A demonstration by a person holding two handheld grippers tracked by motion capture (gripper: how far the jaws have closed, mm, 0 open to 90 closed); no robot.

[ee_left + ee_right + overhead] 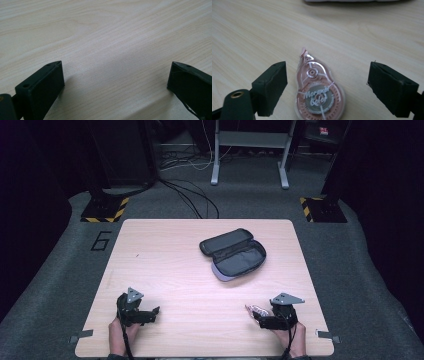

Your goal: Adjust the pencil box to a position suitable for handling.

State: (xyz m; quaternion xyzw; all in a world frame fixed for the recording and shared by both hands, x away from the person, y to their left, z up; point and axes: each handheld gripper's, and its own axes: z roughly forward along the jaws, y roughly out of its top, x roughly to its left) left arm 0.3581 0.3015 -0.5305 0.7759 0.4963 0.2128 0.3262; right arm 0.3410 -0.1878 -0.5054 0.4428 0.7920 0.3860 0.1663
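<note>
Tabletop (165, 270) evenly lit from overhead; surroundings left dark. Soft shadows cast under each claw; everything beyond the claws is blurred.

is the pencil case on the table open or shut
Open. The pencil case lies with its lid flipped back toward the far side, so its dark lining shows; nothing can be made out inside it from the high view.

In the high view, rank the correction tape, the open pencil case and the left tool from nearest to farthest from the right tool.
1. Correction tape: on the table right at the right tool, between its open jaws.
2. Pencil case: lying open toward the table's far middle.
3. Left tool: across the table near its front left edge, a little farther than the case.
</note>
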